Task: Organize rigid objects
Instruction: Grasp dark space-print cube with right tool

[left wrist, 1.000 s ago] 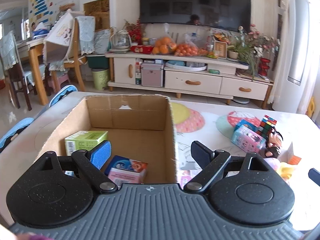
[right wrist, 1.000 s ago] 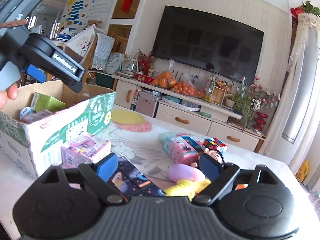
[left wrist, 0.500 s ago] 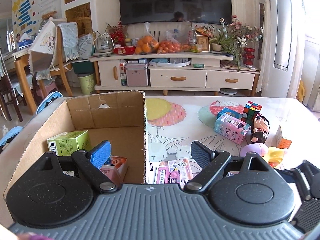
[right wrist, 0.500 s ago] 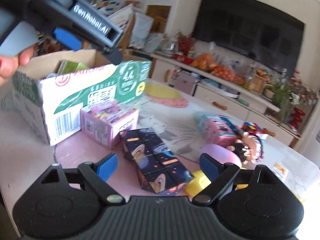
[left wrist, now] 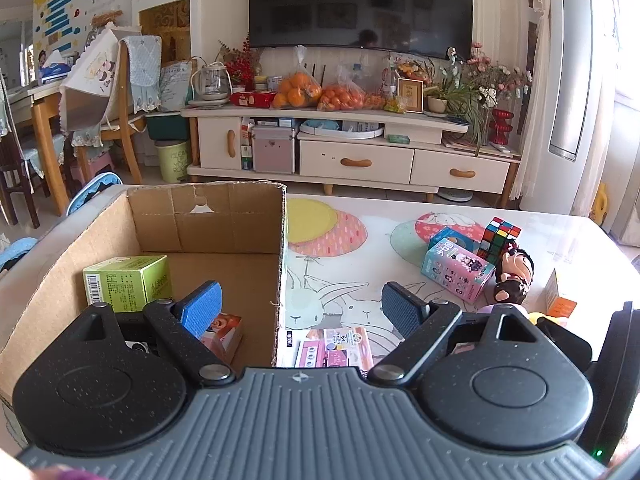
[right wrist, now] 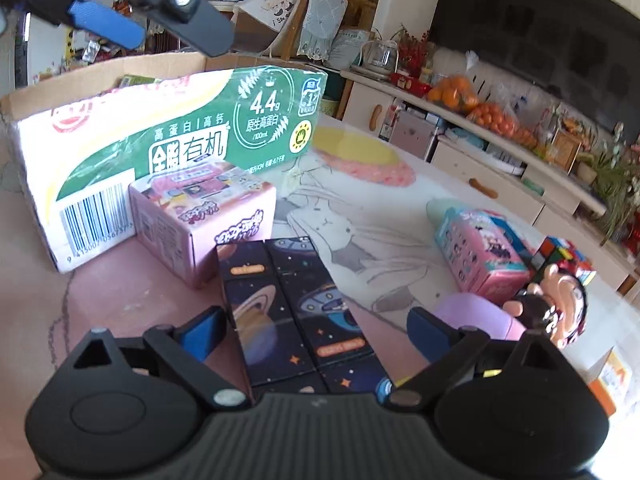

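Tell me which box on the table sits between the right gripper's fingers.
The dark space-print box: planets and stars, lying flat between the opening right gripper, untouched. The pink box beside the carton and pink-blue box lie beyond.

Past the desk [left wrist: 560, 236] with its rabbit-print cover I see a dark television [left wrist: 360, 4] on the wall. Below it a cream cabinet [left wrist: 356, 160] carries two bags of oranges [left wrist: 320, 94], a glass kettle [left wrist: 211, 80], a framed picture [left wrist: 410, 90] and potted flowers [left wrist: 480, 80]. At left stand a wooden chair [left wrist: 120, 92] and a green bin [left wrist: 173, 160].
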`<state>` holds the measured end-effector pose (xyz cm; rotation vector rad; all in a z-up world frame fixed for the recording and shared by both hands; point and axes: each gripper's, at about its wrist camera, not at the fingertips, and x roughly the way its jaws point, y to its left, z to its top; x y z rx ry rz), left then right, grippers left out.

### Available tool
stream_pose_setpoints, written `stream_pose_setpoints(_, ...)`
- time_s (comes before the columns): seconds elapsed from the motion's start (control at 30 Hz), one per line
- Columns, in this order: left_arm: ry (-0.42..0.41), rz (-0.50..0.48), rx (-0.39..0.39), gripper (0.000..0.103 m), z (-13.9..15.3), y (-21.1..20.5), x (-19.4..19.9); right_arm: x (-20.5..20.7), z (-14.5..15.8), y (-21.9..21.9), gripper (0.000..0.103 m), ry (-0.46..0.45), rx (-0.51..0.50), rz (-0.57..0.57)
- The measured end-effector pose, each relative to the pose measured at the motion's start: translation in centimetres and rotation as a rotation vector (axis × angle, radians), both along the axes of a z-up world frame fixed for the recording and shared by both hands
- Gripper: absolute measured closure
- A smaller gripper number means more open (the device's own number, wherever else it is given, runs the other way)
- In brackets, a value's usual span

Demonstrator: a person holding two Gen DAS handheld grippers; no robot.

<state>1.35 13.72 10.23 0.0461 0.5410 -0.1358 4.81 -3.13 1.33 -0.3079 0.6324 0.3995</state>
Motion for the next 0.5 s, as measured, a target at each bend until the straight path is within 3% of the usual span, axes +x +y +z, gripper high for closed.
stream_pose_setpoints(0.17,0.000,-0.008,0.008,0.000,-0.1,-0.5,0.1,-0.1,0.3,-1.1,0.033,0.073,0.102,0.019)
stream_pose_setpoints(0.27,0.002,-0.019,0.016,0.000,-0.3,-1.0,0.1,-0.7,0.4,-1.0,0.046,0.085,0.114,0.017)
stream_pose_setpoints(0.5,0.001,-0.061,0.030,0.000,-0.5,-2.8,0.1,-3.0,0.7,-1.4,0.046,0.096,0.110,-0.007)
